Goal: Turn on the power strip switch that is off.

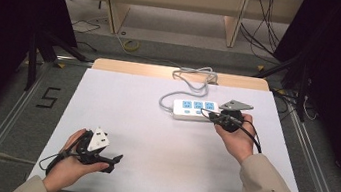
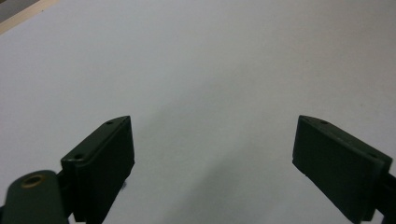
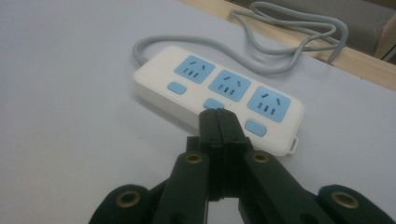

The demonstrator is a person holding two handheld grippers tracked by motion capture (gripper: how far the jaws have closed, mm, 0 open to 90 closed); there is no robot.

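A white power strip with three blue sockets and blue switches lies on the white table top, its grey cable looping toward the far edge. In the right gripper view the strip sits just ahead of my right gripper, whose jaws are pressed together with nothing between them, tips hovering at the middle switch. From above, that right gripper is at the strip's right end. My left gripper rests near the table's front left, jaws wide open over bare table.
A wooden strip edges the table's far side. Beyond it are floor cables and wooden furniture legs. Metal rails run along both sides of the table. A dark marking lies on the floor at left.
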